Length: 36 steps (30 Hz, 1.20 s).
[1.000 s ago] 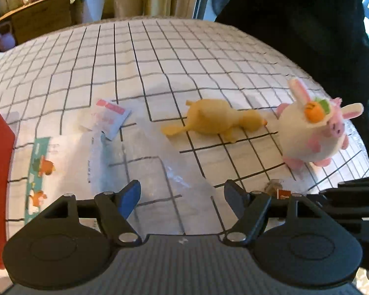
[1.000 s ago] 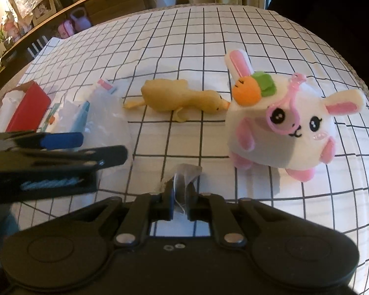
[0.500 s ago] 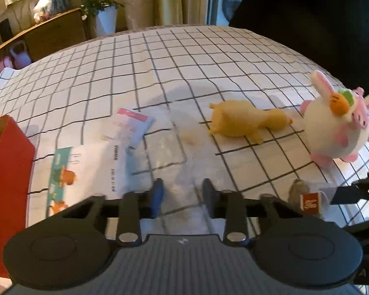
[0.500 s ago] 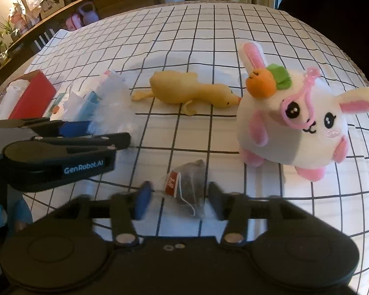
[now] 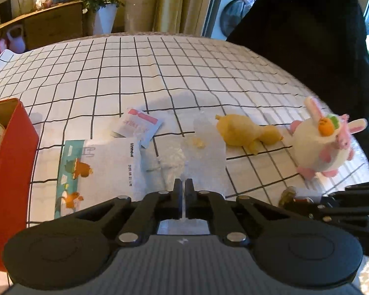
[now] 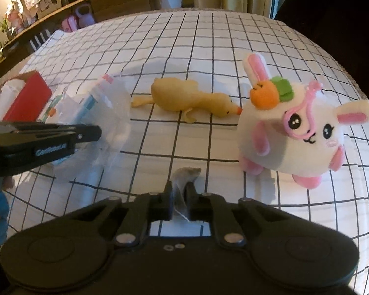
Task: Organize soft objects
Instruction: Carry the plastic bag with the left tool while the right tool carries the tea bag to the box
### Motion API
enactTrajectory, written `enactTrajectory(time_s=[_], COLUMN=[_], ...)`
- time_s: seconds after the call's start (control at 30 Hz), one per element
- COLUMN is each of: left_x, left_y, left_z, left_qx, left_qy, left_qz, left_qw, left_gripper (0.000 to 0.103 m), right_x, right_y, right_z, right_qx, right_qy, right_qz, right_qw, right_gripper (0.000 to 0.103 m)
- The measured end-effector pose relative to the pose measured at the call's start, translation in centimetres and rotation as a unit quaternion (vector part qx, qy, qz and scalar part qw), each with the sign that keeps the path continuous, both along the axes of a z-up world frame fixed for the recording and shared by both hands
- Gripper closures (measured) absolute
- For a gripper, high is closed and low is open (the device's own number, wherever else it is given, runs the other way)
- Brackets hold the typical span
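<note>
My left gripper (image 5: 183, 184) is shut on the near edge of a clear plastic bag (image 5: 192, 152) and holds it over the checked tablecloth. It also shows from the side in the right wrist view (image 6: 96, 132), with the bag (image 6: 110, 113) hanging from it. My right gripper (image 6: 179, 186) is shut on a small tea bag (image 6: 185, 174). A yellow rubber duck (image 6: 184, 100) (image 5: 246, 134) lies flat on the cloth. A white bunny plush (image 6: 295, 132) (image 5: 324, 145) with a carrot on its head sits right of the duck.
A red box (image 5: 9, 157) stands at the left edge. A printed white packet (image 5: 98, 169) and a small white-and-red sachet (image 5: 137, 127) lie by the bag. A dark-clothed person (image 5: 307, 32) stands at the far right. A wooden sideboard (image 6: 98, 2) lies beyond the table.
My left gripper has closed from wide open onto the clear bag's edge. My right gripper opened, then shut again on the tea bag. Both views have drawn back slightly.
</note>
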<state>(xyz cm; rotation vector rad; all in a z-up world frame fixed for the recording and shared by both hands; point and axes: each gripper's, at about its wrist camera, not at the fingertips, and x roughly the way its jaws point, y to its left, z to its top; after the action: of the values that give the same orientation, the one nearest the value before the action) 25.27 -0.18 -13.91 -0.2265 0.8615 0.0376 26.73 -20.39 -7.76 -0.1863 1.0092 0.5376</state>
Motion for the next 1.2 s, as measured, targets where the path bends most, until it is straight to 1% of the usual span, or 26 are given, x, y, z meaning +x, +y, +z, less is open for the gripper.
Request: enactTrajectory(time_s=[0.13, 0.33, 0.5, 0.57, 0.63, 0.83, 1.1, 1.2], left_x=[-2.0, -4.9, -6.7, -7.5, -8.2, -10.1, -12.2, -12.6], left_y=[0.6, 2.4, 3.7, 4.3, 5.2, 8.4, 13.5, 15.4], left_z=[1.6, 4.4, 6.7, 7.6, 8.5, 10.6, 12.7, 13.1], left_qx=[-0.016, -0.043, -0.045, -0.039, -0.039, -0.022, -0.008, -0.004], left_qy=[-0.017, -0.041, -0.058, -0.066, -0.073, -0.092, -0.112, -0.113], left_qz=[-0.013, -0.011, -0.013, -0.011, -0.008, 0.009, 0.043, 0.052], left_qw=[0.9996, 0.9982, 0.9972, 0.9970, 0.9966, 0.9955, 0.9927, 0.9923], left_gripper=[0.102, 0.102, 0.102, 0.102, 0.102, 0.102, 0.101, 0.101], right_x=[-0.8, -2.7, -4.4, -5.0, -5.7, -7.4, -9.0, -9.4], right_y=[-0.3, 0.0, 1.1, 1.9, 2.9, 6.7, 12.8, 14.8], right_z=[0.9, 3.0, 5.7, 6.9, 8.1, 11.0, 12.9, 13.1], right_qx=[0.014, 0.034, 0.054, 0.062, 0.068, 0.082, 0.085, 0.082], right_qy=[-0.002, -0.011, -0.024, -0.030, -0.038, -0.059, -0.077, -0.081], right_qz=[-0.001, 0.011, 0.032, 0.045, 0.058, 0.100, 0.148, 0.163], right_qw=[1.000, 0.999, 0.998, 0.997, 0.995, 0.990, 0.982, 0.980], right_gripper=[0.095, 0.095, 0.095, 0.095, 0.095, 0.095, 0.095, 0.095])
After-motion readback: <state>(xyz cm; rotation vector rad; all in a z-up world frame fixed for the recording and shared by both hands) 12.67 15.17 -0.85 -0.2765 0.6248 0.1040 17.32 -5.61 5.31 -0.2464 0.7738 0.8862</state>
